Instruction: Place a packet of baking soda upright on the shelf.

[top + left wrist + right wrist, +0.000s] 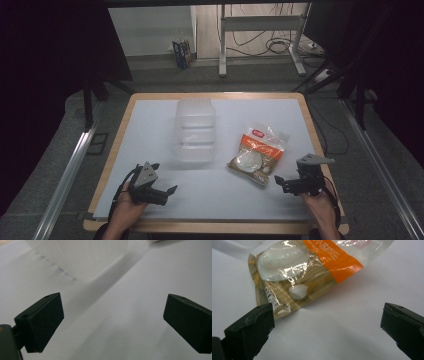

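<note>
While both hands rest low, each tool gapes: left tool (162, 189), right tool (283, 183).

My worktop (150, 120) is a wooden board with a pale rim, covered by a white sheet. Around it lies grey carpeted floor (60, 150), with a metal rail (70, 170) running along my left and another rail (385, 175) along my right. Dark curtains (45, 50) close in on both sides. Beyond the far edge stands a white metal frame (260, 30) with black cables (277, 46) coiled on the lighter floor beneath it, and a small dark box (182, 53) beside a pale wall (150, 30).
</note>
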{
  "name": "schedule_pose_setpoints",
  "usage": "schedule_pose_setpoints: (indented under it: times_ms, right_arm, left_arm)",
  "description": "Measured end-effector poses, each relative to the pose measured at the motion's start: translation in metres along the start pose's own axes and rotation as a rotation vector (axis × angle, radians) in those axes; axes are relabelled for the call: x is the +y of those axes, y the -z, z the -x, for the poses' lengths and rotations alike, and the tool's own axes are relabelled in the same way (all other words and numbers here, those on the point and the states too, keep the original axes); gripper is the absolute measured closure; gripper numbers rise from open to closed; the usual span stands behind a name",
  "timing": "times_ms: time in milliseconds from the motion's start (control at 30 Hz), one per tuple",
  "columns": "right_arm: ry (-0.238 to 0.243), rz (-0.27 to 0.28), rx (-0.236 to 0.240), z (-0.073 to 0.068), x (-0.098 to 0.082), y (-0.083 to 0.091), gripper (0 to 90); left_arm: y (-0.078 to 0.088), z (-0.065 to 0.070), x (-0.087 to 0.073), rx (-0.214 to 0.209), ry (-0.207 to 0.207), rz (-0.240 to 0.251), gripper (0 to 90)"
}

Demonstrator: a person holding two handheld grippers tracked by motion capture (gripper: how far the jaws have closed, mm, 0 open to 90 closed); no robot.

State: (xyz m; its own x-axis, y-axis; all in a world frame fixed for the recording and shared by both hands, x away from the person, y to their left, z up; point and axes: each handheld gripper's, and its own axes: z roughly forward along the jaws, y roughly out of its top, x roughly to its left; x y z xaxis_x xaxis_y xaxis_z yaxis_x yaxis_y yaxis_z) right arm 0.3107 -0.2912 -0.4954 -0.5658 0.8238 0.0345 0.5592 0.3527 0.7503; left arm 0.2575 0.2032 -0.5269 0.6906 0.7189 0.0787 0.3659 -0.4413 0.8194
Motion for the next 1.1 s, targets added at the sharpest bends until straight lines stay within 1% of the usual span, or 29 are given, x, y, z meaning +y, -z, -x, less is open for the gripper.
schedule_pose_setpoints:
  times_ms: [33, 67, 100, 167, 200, 333, 467, 600, 800, 867, 900, 933, 1000, 1100]
  right_arm:
    - [-0.009, -0.001, 0.011, 0.0016, -0.0007, -0.0014, 0.0]
    - [-0.021, -0.017, 0.02, 0.0026, -0.0016, -0.003, 0.4]
    - [-0.021, -0.036, 0.022, 0.0033, -0.0027, -0.0047, 0.6]
    - [-0.015, -0.047, 0.027, 0.0021, -0.0033, -0.0059, 0.6]
    - [-0.002, -0.042, 0.021, 0.0004, -0.0027, -0.0055, 0.8]
    - [0.007, -0.022, 0.013, 0.0001, -0.0014, -0.005, 0.9]
    - [-0.006, -0.028, 0.011, 0.0032, -0.0025, -0.0065, 2.3]
    - [-0.009, -0.03, 0.006, 0.0043, -0.0028, -0.0067, 3.5]
    - [0.007, -0.036, -0.017, 0.0019, -0.0015, -0.0058, 8.7]
    - [0.003, -0.047, -0.026, 0.001, -0.0004, -0.0053, 11.0]
    - [0.001, -0.053, -0.026, 0.0006, 0.0001, -0.0047, 13.8]
    - [0.004, -0.06, -0.022, 0.0002, 0.0005, -0.0041, 14.9]
    - [0.019, -0.074, -0.029, -0.0009, 0.0011, -0.0035, 17.4]
    - [0.028, -0.091, -0.033, -0.0034, 0.0025, -0.0028, 22.1]
  left_arm:
    - [0.0, -0.0003, -0.0005, 0.001, 0.0, 0.001, 2.6]
    - [0.0001, -0.0009, -0.0009, 0.003, 0.001, 0.002, 2.7]
    - [0.0002, -0.0013, -0.0011, 0.002, 0.002, 0.004, 2.6]
    - [0.0004, -0.0016, -0.0017, 0.003, 0.0, 0.006, 2.6]
    - [0.0004, -0.0014, -0.0019, 0.004, -0.004, 0.005, 2.4]
    - [-0.0002, 0.0002, -0.002, 0.011, -0.021, 0.002, 2.2]
    - [-0.0008, 0.0007, -0.002, 0.014, -0.033, 0.0, 2.0]
    - [-0.0004, 0.0006, -0.0018, 0.009, -0.028, 0.004, 2.0]
    - [0.0003, 0.0004, -0.0012, -0.001, -0.016, 0.004, 2.1]
    - [-0.0003, 0.001, -0.001, -0.003, -0.018, 0.0, 2.1]
    - [-0.0005, 0.0013, -0.0009, -0.006, -0.02, -0.003, 2.1]
    - [-0.0008, 0.0016, -0.0009, -0.008, -0.023, -0.005, 2.1]
    - [-0.0012, 0.0021, -0.0007, -0.01, -0.026, -0.009, 2.1]
    - [-0.0018, 0.003, -0.0005, -0.013, -0.03, -0.012, 2.1]
